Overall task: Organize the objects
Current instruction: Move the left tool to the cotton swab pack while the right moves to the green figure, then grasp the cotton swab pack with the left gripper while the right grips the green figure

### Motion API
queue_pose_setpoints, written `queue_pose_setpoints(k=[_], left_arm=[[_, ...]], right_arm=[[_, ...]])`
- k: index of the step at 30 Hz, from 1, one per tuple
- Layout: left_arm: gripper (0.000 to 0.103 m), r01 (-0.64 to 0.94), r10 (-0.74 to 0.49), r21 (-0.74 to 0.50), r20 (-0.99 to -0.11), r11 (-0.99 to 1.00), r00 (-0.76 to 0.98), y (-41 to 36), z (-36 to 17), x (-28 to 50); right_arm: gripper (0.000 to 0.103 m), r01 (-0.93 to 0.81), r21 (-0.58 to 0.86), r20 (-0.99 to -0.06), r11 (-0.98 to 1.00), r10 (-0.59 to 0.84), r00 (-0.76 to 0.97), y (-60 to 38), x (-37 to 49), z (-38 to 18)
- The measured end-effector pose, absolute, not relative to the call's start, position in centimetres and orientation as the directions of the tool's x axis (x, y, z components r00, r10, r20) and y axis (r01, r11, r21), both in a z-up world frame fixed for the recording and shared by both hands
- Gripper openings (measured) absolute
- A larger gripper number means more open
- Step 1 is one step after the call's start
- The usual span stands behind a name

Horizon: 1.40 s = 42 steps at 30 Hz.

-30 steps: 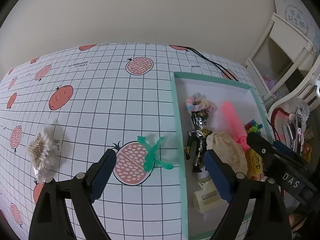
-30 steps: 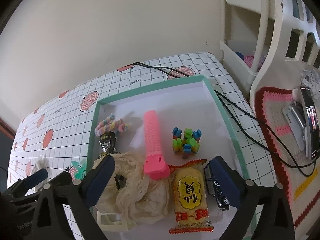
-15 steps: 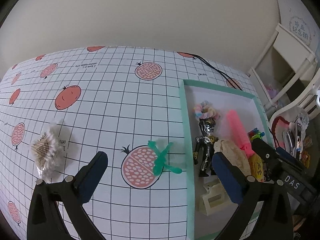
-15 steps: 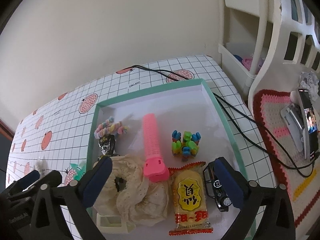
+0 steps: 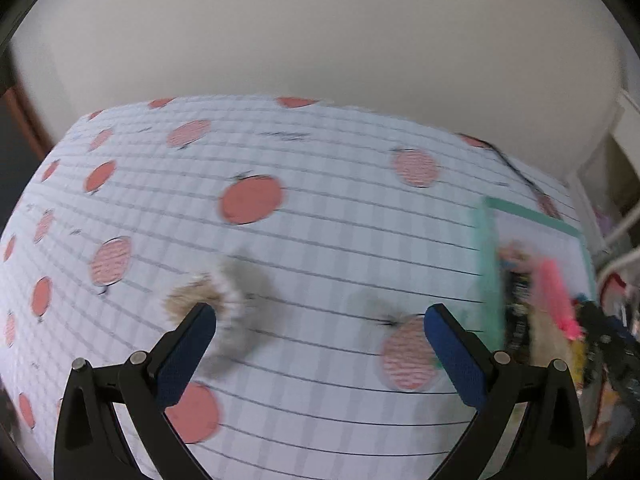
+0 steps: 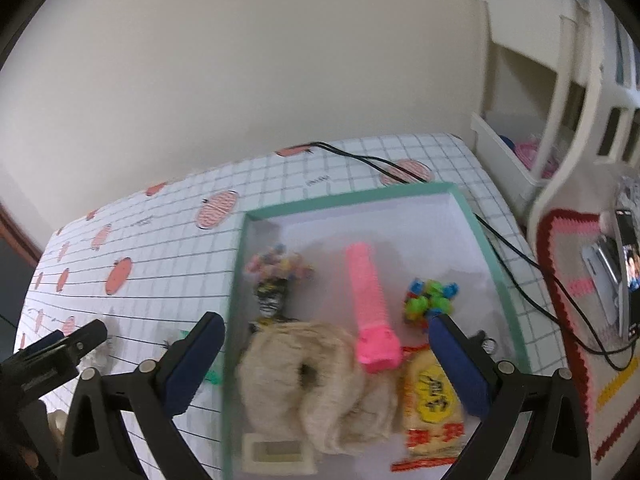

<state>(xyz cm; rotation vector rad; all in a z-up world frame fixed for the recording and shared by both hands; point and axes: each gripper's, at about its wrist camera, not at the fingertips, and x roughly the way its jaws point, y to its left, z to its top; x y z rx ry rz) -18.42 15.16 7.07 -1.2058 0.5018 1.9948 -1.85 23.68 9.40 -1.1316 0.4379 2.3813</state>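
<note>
Blue-padded jaws of the left gripper [image 5: 320,332] stand wide apart, nothing between them but bare gridded cloth. Left wrist view is motion-blurred. A clear packet of cotton swabs [image 5: 208,300] lies on the counter [image 5: 320,220] just beyond the left pad's tip, partly hidden by it: pale tan bundle, frilly white edge, details smeared.

Right gripper [image 6: 326,338]: jaws wide, empty, hovering over the near end of the teal-rimmed tray [image 6: 352,196]. Between the pads in the tray: cream lace scrunchie [image 6: 312,372], pink comb [image 6: 370,300] lying lengthwise, yellow snack packet [image 6: 434,400] partly behind the right pad. Farther in: dark toy figure [image 6: 270,304], pastel hair tie [image 6: 276,262], multicoloured bead cluster [image 6: 430,300]. A green clip [image 6: 212,372] lies on the cloth just outside the tray's left wall, mostly hidden by the left pad.
</note>
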Motion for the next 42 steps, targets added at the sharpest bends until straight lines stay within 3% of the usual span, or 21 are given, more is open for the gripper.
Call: queue_pose_setpoints(k=[10,19,35,42], left_arm=[[0.103,-0.644,0.329,-0.099,-0.912,-0.759,-0.247,12.2,5.5,-23.3],[0.103,-0.539,0.335,-0.178,-0.919,-0.823,-0.209,9.9,4.7,-26.5],[0.103,-0.593,0.313,-0.148,-0.931,-0.792,-0.186,11.9,2.1,-27.0],[0.103,-0.590,0.292,-0.143,-0.942,-0.795,-0.166,12.0,1.0,-27.1]], right_arm=[[0.103,-0.378,0.073,-0.770,-0.923,0.188,-0.610,17.6,-5.2,9.1],[0.091,-0.295,0.062,-0.814,-0.954,0.122,-0.568,14.0,-7.2,6.5],[0.061,-0.325,0.032,-0.884,-0.945,0.126,-0.451,12.8,-8.6,2.8],[0.059,-0.345,0.025,-0.896,-0.938,0.131,-0.423,12.7,-8.9,2.0]])
